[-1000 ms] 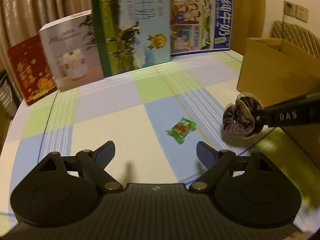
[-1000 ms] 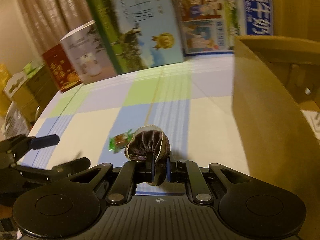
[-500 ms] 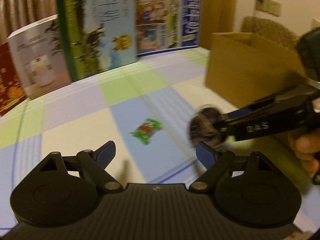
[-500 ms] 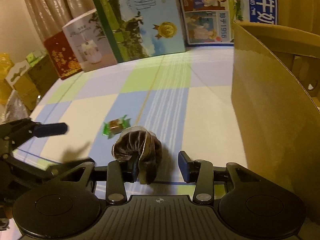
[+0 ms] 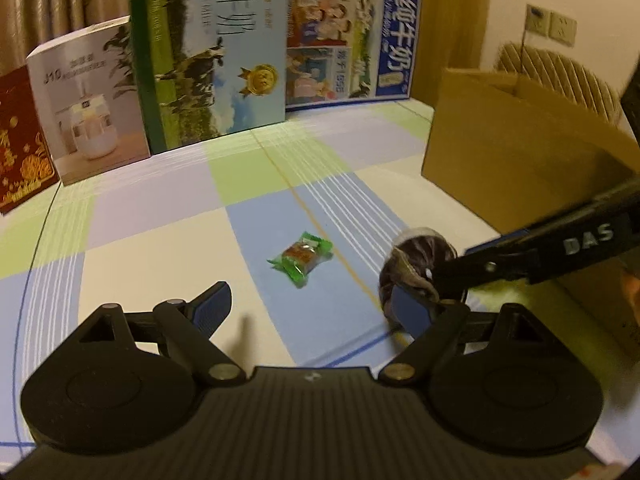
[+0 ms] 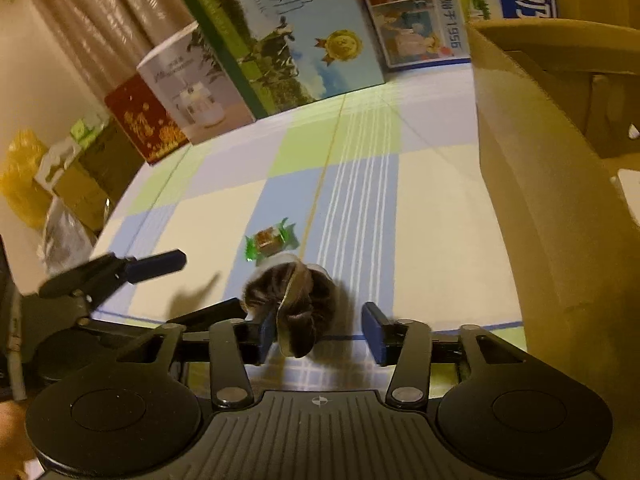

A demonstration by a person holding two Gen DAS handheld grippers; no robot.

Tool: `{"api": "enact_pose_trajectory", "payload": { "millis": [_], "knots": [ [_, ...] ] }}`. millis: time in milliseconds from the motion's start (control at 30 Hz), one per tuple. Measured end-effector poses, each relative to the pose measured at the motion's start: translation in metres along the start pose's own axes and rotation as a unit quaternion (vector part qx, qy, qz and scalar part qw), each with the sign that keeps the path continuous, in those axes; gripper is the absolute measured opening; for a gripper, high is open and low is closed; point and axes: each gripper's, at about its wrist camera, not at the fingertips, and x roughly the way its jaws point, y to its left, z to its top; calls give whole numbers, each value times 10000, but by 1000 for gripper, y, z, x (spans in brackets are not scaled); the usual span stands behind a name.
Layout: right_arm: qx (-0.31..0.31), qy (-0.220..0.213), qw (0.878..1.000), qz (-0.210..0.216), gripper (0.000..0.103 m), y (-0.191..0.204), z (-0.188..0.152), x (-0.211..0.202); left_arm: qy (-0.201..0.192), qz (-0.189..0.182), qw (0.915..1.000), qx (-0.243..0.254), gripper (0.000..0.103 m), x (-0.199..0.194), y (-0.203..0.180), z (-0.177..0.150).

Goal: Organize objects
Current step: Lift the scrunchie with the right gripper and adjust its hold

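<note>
Right gripper (image 6: 322, 334) jaws wide apart, holding nothing; dark scrunchie (image 6: 294, 306) sits between its fingers, against the left blue pad (image 6: 267, 334) and clear of the right one. Scrunchie rests on the checked tablecloth (image 6: 436, 208), near edge of the table, on a blue line in the pattern.

Left gripper (image 5: 310, 308) also wide open, empty, hovering low over the cloth. In the left wrist view the scrunchie (image 5: 416, 264) shows just beyond its right pad (image 5: 410, 312), partly hidden by it; cannot tell if they touch. The right gripper's arm, marked DAS, comes in from the right in that view, its tip at the scrunchie.

Green-wrapped candy (image 5: 302, 258) lies flat on a blue square, just left of the scrunchie and slightly farther, not touching it. In the right wrist view the candy (image 6: 270, 242) is just beyond the scrunchie.

Cardboard box (image 5: 516, 152) stands open-topped on the right side of the table, near the scrunchie but apart.

Far edge: a row of upright cartons, left to right: red carton (image 5: 18, 148), white carton (image 5: 90, 100), tall green milk carton (image 5: 212, 52), blue milk carton (image 5: 352, 44). Curtain (image 5: 60, 0) behind them. Wall socket (image 5: 550, 26) far right
</note>
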Motion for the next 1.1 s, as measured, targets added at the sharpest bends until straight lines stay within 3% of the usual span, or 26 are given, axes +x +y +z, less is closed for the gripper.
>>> {"api": "enact_pose_trajectory", "payload": {
  "millis": [100,233,367,500,633,733,1000,1100],
  "knots": [
    [79,-147,9998,-107,60,-1,1,-6,20,-23,9999,144,85,-1,-4,1],
    [387,-343,9986,105,60,-6,5,-15,127,92,9996,251,85,0,-3,-1],
    [288,-158,9991,265,60,0,3,-7,223,319,9989,273,85,-4,9,-4],
    [-448,252,9981,353,60,14,-7,9,326,622,9973,211,85,-10,28,-11],
    [-1409,292,9890,348,60,29,-15,12,327,766,9965,-41,85,-15,46,-15],
    [-1517,195,9865,586,60,32,-18,9,291,829,9960,-141,85,-20,53,-16],
    [-2772,173,9592,528,61,58,-39,21,228,834,9957,-344,86,-23,62,-18],
    [-2774,115,9595,486,61,58,-40,33,224,815,9960,-286,86,-22,59,-18]
  ]
}}
